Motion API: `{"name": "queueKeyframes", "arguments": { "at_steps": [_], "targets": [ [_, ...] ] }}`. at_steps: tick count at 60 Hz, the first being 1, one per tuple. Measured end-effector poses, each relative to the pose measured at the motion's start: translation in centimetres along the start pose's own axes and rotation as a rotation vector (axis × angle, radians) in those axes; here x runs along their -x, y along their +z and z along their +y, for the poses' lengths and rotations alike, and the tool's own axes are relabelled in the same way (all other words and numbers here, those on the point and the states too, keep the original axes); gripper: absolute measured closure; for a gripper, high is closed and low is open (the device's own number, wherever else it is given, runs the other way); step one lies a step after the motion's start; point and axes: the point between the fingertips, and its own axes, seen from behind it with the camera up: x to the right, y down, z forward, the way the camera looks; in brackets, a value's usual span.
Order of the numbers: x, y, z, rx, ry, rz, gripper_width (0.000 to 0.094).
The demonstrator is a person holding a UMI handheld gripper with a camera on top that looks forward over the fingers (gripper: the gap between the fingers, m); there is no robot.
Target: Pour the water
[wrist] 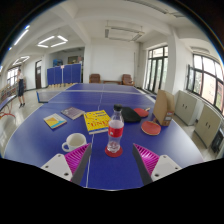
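Blue table (110, 170); bottle (115, 132) upright (red cap) between spread tool (112, 158) fingers, untouched.

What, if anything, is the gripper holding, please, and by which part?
Nothing: the gripper is open; the clear plastic red-labelled water bottle stands between its fingers.

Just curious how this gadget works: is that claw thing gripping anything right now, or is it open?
Gripper: open, holding nothing. The water bottle stands on the blue table just ahead, between the fingertips, with a gap at each side.
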Motion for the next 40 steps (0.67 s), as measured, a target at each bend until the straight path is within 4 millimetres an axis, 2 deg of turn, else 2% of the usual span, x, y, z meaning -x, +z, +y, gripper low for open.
{"name": "queueKeyframes", "arguments": {
  "at_steps": [4, 9, 18, 30, 40],
  "targets": [
    [0.8, -3.9, 0.7, 0.017, 0.009, 0.0, 0.0081],
    [1.7, -7.9, 1.3, 0.02, 0.023, -0.011, 0.0084],
    [2.1, -13.1, 1.9, 0.005, -0.001, 0.004, 0.0088],
    [2.1, -16.7, 3.1, -0.004, -0.029, 0.008, 0.0086],
    [1.9, -17.8, 3.0, -0.018, -0.047, 0.018, 0.0083]
  ]
}}
